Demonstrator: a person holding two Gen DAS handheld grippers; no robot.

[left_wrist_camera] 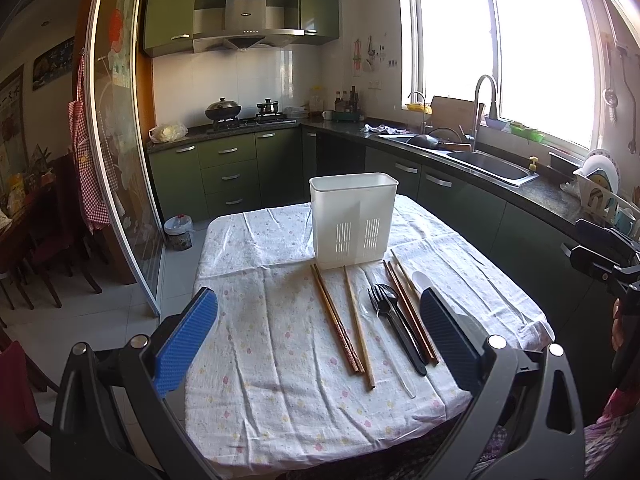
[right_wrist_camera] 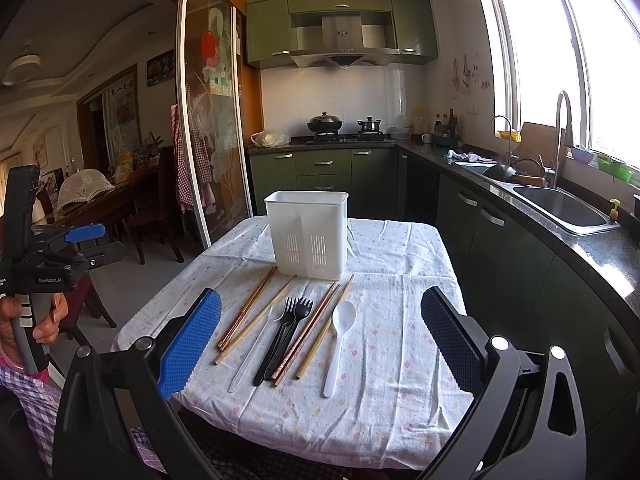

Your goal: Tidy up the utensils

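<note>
A white slotted utensil holder (left_wrist_camera: 352, 220) (right_wrist_camera: 308, 236) stands upright at the far side of a cloth-covered table (left_wrist_camera: 280, 380) (right_wrist_camera: 400, 340). In front of it several wooden chopsticks (left_wrist_camera: 336, 316) (right_wrist_camera: 248, 312), two black forks (left_wrist_camera: 390, 320) (right_wrist_camera: 284, 332), a clear spoon (left_wrist_camera: 366, 304) (right_wrist_camera: 256, 344) and a white spoon (left_wrist_camera: 420, 280) (right_wrist_camera: 340, 340) lie side by side. My left gripper (left_wrist_camera: 318, 320) (right_wrist_camera: 68, 248) hovers over the near table edge, open and empty. My right gripper (right_wrist_camera: 320, 320) (left_wrist_camera: 608, 256) is likewise open and empty, apart from the utensils.
A dark counter with a sink (left_wrist_camera: 492, 164) (right_wrist_camera: 568, 208) runs along the right. A dish rack (left_wrist_camera: 600, 188) sits on it. The stove (left_wrist_camera: 240, 120) is at the back, a glass sliding door (left_wrist_camera: 116, 140) at the left, and a bin (left_wrist_camera: 179, 232) on the floor.
</note>
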